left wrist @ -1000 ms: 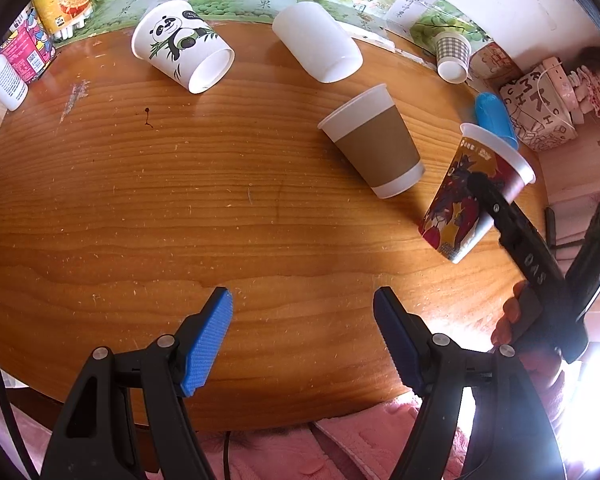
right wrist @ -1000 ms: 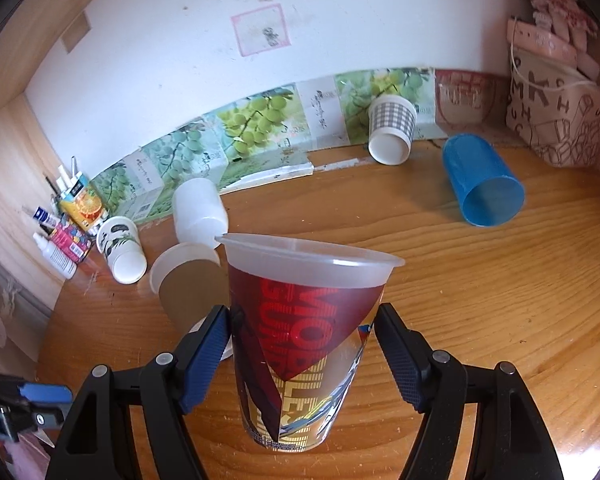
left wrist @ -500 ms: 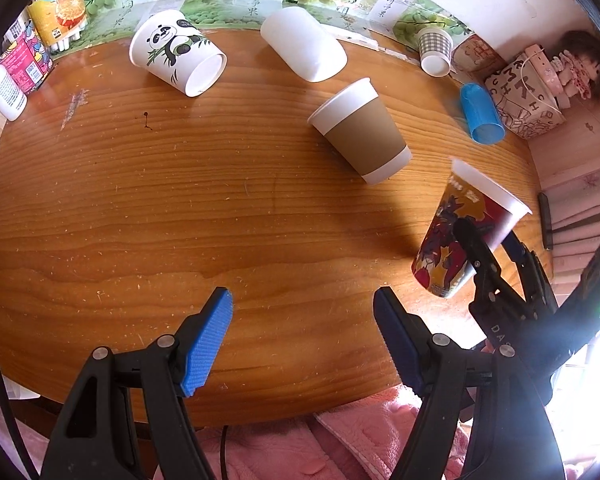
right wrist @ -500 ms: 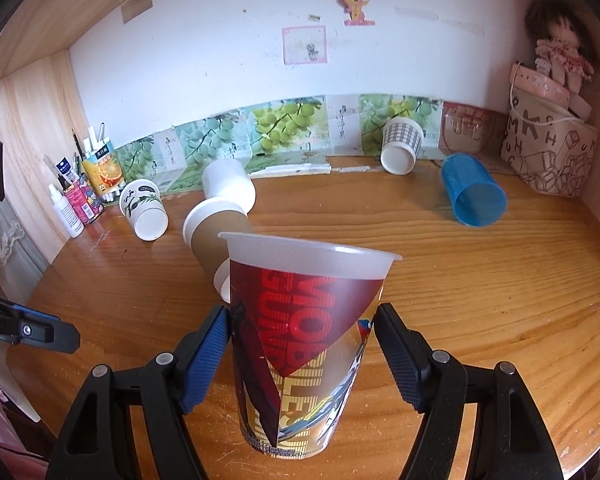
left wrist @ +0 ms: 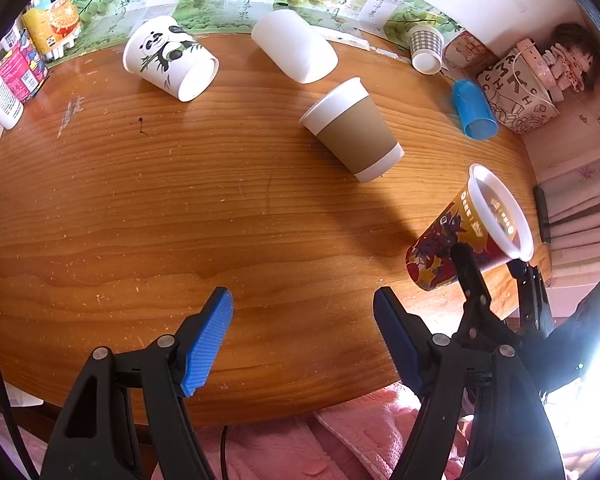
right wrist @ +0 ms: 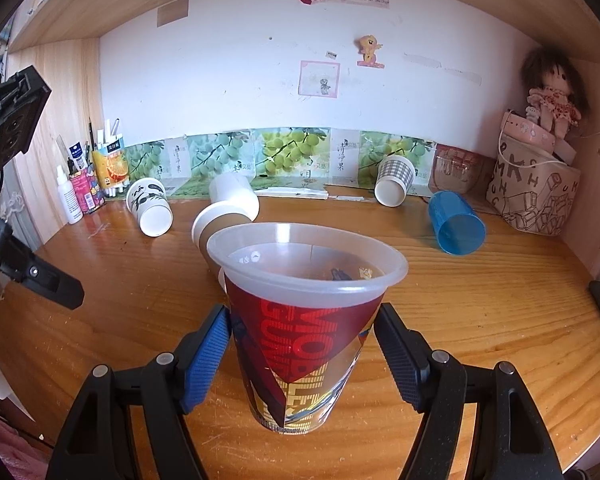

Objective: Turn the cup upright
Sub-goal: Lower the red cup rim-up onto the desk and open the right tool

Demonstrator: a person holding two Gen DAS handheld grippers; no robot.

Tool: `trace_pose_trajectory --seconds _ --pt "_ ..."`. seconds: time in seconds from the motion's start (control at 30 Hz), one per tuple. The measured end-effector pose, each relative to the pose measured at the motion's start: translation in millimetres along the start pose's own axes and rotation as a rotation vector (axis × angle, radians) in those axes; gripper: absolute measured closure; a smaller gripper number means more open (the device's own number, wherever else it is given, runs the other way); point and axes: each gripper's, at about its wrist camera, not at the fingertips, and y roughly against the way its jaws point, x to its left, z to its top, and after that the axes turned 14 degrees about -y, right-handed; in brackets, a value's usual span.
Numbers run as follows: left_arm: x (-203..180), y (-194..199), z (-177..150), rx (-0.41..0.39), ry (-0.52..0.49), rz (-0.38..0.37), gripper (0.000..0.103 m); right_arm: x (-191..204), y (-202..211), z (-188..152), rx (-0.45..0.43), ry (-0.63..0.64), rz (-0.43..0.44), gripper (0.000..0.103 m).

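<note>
A red printed plastic cup (right wrist: 304, 320) with a clear rim stands mouth up between the jaws of my right gripper (right wrist: 304, 344), its base on or just above the wooden table (right wrist: 480, 320). The blue pads (right wrist: 206, 354) sit against its sides. In the left wrist view the same cup (left wrist: 464, 236) is near the table's right front edge, held by the right gripper (left wrist: 488, 272). My left gripper (left wrist: 302, 328) is open and empty above the front edge of the table (left wrist: 140, 208).
Several cups lie on their sides: a brown sleeve cup (left wrist: 354, 130), a white cup (left wrist: 294, 50), a panda cup (left wrist: 170, 62), a checked cup (left wrist: 426, 48) and a blue cup (left wrist: 474, 110). Bottles (right wrist: 74, 192) stand at far left, a doll bag (right wrist: 534, 184) at far right.
The right gripper has carried the red cup back toward the table's front right edge and lowered it, mouth up. The left gripper has pulled back slightly.
</note>
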Motion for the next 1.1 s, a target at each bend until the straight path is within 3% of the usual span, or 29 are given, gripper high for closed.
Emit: trace_pose_trajectory --seconds 0.3,0.43,0.67,0.83,1.1 --pt "-11 -5 1 0.014 -0.028 -0.034 0.027 -5 8 -10 0.100 -0.033 0.031 0.029" --pt "-18 -6 2 0.012 -0.031 -0.037 0.027 -2 10 -11 0.126 -0.013 0.041 0.022" --pt "-28 -3 -1 -0.013 0.007 -0.030 0.027 -6 14 -11 0.232 -0.009 0.092 0.020" --pt "-35 3 -4 -0.025 0.049 -0.011 0.027 -19 24 -11 0.289 -0.014 0.070 0.020" --pt "-51 25 -17 -0.071 0.138 0.019 0.026 -65 47 37 0.349 -0.133 0.010 0.019"
